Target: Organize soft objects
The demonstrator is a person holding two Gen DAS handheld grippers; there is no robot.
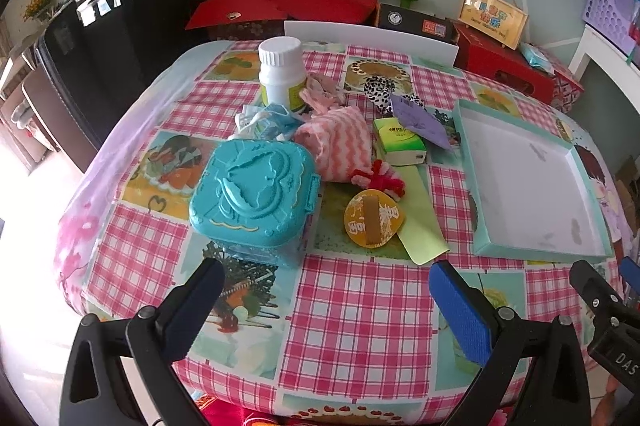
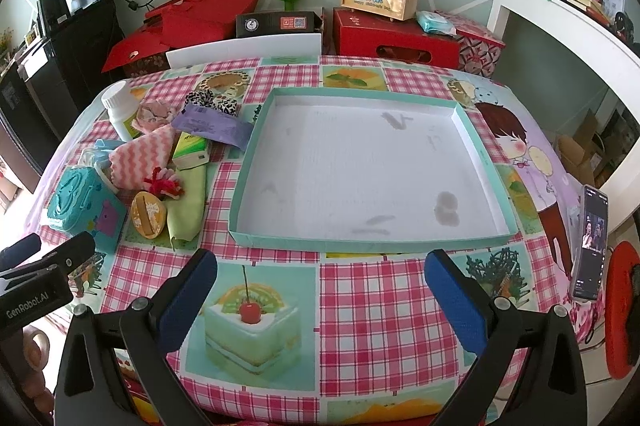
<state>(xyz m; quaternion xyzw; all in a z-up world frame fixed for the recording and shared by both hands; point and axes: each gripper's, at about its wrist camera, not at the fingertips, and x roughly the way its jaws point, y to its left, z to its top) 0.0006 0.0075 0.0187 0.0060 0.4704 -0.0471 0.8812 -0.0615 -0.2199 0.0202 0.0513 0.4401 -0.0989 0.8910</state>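
A heap of objects lies on the checked tablecloth: a pink-and-white wavy cloth [image 1: 340,142] [image 2: 140,154], a crumpled pink rag [image 1: 322,92] [image 2: 154,114], a black-and-white spotted scrunchie [image 1: 384,92] [image 2: 212,102], a red-and-white yarn tassel [image 1: 378,178] [image 2: 166,184] and a green cloth [image 1: 420,222] [image 2: 188,202]. A shallow teal-rimmed box lid [image 1: 468,162] [image 2: 256,150] with a white floor lies to the right, holding nothing. My left gripper [image 1: 326,302] is open above the near table edge, short of the heap. My right gripper [image 2: 320,286] is open in front of the lid.
A teal plastic case [image 1: 252,194] [image 2: 80,202], a white bottle [image 1: 282,74] [image 2: 118,110], a green tissue pack [image 1: 400,140], a purple packet [image 2: 214,126] and a yellow disc [image 1: 374,218] sit among the cloths. A phone [image 2: 590,242] stands at the right edge. Red boxes line the wall.
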